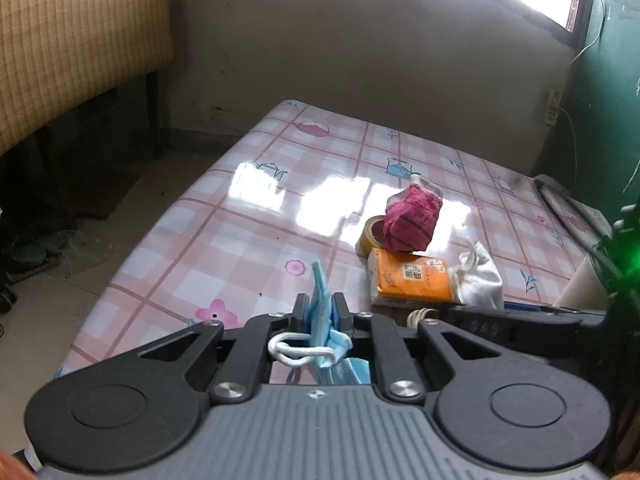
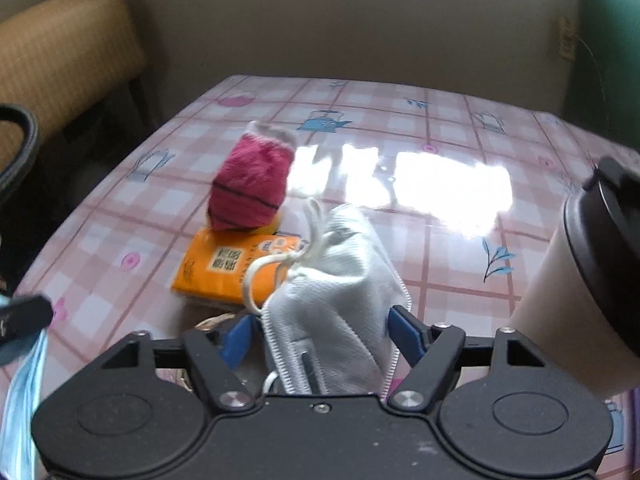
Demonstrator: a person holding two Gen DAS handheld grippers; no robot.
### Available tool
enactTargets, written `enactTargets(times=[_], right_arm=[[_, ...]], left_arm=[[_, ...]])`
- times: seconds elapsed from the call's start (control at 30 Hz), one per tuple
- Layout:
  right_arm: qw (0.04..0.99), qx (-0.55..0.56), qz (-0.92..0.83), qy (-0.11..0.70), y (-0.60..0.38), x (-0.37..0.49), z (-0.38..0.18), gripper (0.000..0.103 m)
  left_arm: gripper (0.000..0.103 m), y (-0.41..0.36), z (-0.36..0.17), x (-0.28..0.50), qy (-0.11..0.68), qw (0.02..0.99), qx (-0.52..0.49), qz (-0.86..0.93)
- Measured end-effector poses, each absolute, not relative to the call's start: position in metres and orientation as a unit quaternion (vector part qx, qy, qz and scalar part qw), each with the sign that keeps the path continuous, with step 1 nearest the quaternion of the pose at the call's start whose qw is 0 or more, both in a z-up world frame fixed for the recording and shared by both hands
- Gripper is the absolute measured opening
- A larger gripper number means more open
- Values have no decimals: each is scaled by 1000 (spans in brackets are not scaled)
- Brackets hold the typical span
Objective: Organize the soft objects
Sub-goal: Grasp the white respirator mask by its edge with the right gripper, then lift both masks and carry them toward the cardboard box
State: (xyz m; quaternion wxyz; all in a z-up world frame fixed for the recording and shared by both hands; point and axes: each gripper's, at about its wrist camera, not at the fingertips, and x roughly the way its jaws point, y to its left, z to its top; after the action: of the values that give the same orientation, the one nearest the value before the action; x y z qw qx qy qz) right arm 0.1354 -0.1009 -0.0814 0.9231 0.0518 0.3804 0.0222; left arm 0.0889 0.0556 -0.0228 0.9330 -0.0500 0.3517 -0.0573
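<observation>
Soft objects are what we are sorting, and we judge ourselves early in the job: only one piece is in hand, and the others lie in a loose cluster on the table (image 1: 248,216).

Our left claw (image 1: 320,312) is clamped on the blue face mask (image 1: 322,300), which stands pinched upright between the pads, its white ear loop (image 1: 296,350) spilling back toward the claw's body. This claw hangs near the orange tissue pack (image 1: 408,280), on the near left of it.

Our right claw (image 2: 320,328) is apart, with the white mask (image 2: 340,280) lying between its blue pads; we cannot see the pads pressing on it, so we count it as not yet gripped. That mask lies just beside the tissue pack, on its right and touching it, puffy and creased with a knotted cord.

Against the pack's far edge the pink cloth (image 2: 250,184) sits bunched, resting partly on a yellow tape roll (image 1: 370,236). Well to the right of the pack is a lidded paper cup (image 2: 580,280). White mask, cloth and pack remain to be placed.
</observation>
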Motion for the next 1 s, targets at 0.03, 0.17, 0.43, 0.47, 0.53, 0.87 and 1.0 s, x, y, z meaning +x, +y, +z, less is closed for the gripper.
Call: enactTargets(times=[0.03,0.17,0.43,0.47,0.53,0.87,1.0], right_arm=[[924,57,22,377,-104,134,-80,71],[928,69,30,365,-115,126,-70,58],[941,63,52,329,-128,86,-32,49],[943,57,52,324,-131,80,-26,49],[946,49,55,315,-136,69,-14,49],[952,67,75,290,-163,32,30,49],[955,70,76,278,-171,22,42,49]], left_arm=[[15,56,-23,89,352,933,-51,-58],[14,52,-22,87,351,933,-50,-61],[14,41,-11,82,341,937,-41,-68],[14,40,-9,82,339,938,-39,-69],[14,37,-4,80,335,939,-37,-71],[14,31,21,72,319,945,-21,-73],[14,29,31,70,310,948,-13,-70]])
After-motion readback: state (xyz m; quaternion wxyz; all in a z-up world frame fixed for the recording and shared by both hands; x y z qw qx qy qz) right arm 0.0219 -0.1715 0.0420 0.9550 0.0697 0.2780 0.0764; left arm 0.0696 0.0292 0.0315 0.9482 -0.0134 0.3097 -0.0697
